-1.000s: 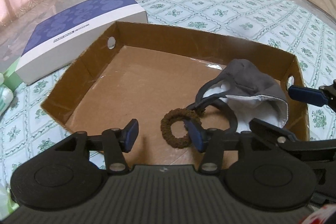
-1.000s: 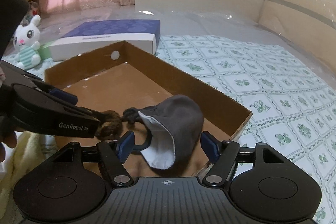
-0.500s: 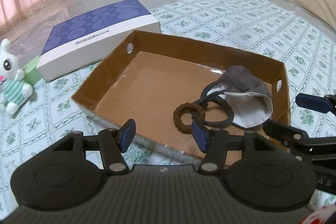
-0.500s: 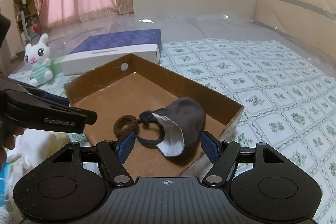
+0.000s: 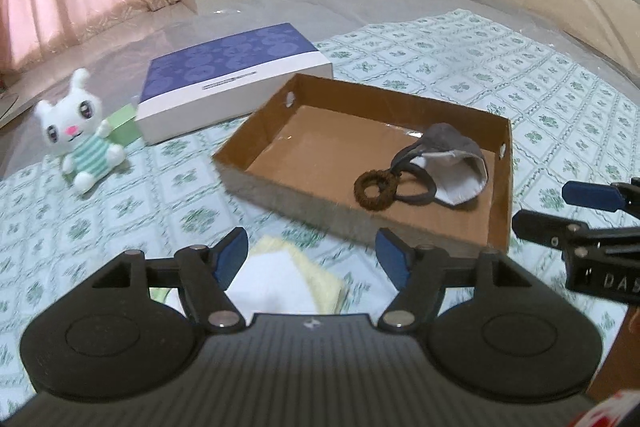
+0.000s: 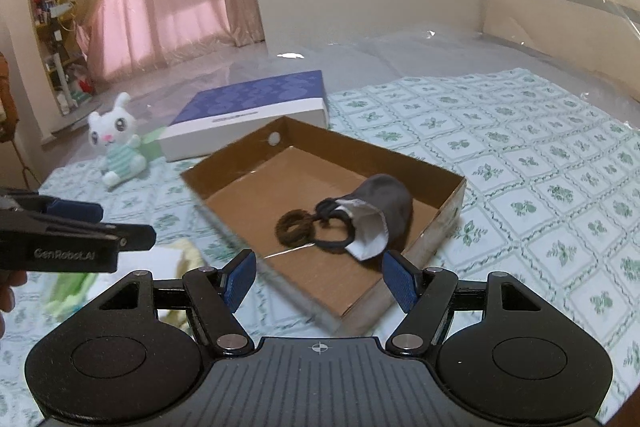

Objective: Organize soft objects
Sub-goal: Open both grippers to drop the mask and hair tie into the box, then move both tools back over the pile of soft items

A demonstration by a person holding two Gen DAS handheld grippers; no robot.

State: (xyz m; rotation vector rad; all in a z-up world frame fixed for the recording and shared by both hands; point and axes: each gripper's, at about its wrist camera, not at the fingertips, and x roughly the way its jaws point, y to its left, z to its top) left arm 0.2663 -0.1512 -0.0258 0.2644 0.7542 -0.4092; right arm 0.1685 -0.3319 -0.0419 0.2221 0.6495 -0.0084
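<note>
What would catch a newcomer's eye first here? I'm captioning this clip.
The open cardboard tray mid-bed, holding a grey pouch and, against its cord, a brown scrunchie. Then the white bunny plush at far left, beside a blue-and-white box behind the tray.

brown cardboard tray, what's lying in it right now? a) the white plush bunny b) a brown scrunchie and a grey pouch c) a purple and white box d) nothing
b: the brown scrunchie and the grey drawstring pouch lie side by side on the floor of the brown cardboard tray, while the white plush bunny sits outside it on the sheet.
</note>
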